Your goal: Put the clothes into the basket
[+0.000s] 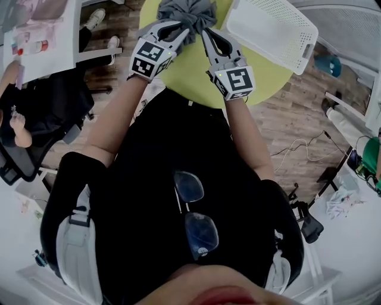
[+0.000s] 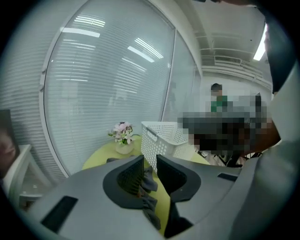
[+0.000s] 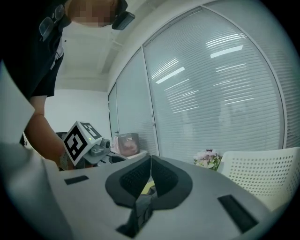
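A crumpled grey garment (image 1: pixel 187 13) lies on the round yellow-green table (image 1: pixel 196 71), at the top of the head view. Both grippers reach into it side by side. My left gripper (image 1: pixel 184 28) has its jaws a little apart; in the left gripper view (image 2: pixel 150 161) a fold of the grey cloth (image 2: pixel 149 182) hangs loose in the gap against the left pad. My right gripper (image 1: pixel 206 31) has its tips together (image 3: pixel 151 160), with grey cloth (image 3: pixel 144 206) pinched behind them. The white perforated basket (image 1: pixel 271 30) stands on the table just right of the garment.
A small pot of pink flowers (image 2: pixel 123 133) sits on the table by the basket (image 2: pixel 161 136), against a glass wall with blinds. A person sits in an office chair (image 1: pixel 36 113) at the left. Cables (image 1: pixel 297 149) trail over the wooden floor at the right.
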Tool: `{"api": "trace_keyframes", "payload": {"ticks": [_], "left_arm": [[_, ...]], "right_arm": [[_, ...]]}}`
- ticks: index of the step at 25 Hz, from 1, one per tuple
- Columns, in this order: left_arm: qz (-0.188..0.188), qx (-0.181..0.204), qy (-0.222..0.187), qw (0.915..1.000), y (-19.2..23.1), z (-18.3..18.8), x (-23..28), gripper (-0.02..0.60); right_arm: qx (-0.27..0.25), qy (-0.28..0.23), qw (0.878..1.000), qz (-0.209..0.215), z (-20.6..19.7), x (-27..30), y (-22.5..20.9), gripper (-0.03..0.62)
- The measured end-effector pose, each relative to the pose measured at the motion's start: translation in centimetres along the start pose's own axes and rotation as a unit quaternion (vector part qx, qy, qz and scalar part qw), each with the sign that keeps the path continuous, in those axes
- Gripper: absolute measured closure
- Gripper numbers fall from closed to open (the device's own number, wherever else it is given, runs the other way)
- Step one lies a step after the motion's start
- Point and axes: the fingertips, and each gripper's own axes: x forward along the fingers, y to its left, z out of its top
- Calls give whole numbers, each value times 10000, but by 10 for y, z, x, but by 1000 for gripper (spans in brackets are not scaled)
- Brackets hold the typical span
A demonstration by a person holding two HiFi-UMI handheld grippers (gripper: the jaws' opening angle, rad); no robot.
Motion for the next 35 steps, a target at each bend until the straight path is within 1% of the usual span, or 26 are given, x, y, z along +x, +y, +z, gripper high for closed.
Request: {"api": "trace_keyframes", "payload": {"ticks": [2,4,7,9,12,15,17,23,28,32,35], "left_arm": [[110,-125,240,9996,11,-13,14,459],[233,-246,436,9985,22,-25,26,426],[405,-470,856,9944,35,-49,45,370],[513,-669,1253,9885,44,-70,57,311],[641,-938,1738,9782,57,-92,73,250],[586,-1228,2084,9685,61,-101,89,193],[573,-1282,2301,9630,64,-109,100,158],[879,-1256,2772,9485,85,-132,125,115],[1049,-1289,3127,9352,97,-158,137,109],[1105,-1359,3256,9291,104,-167,143,104],[1162,-1288,3325,9270,106,-174,147,103]], "right_arm": [[-57,98,9999,-23,-8,8,-4,568],[-68,143,9998,-73,-13,14,-10,568],[26,204,9998,-73,-21,18,-15,568],[71,278,9996,-42,-28,18,-17,568],[172,375,9991,-1,-38,14,-20,568],[221,539,9983,34,-49,11,-25,568],[230,634,9977,31,-55,9,-29,568],[318,703,9970,35,-61,3,-41,568],[416,730,9965,-16,-65,-5,-50,568],[444,738,9963,-71,-66,-10,-53,568],[490,728,9960,-164,-68,-17,-56,568]]}}
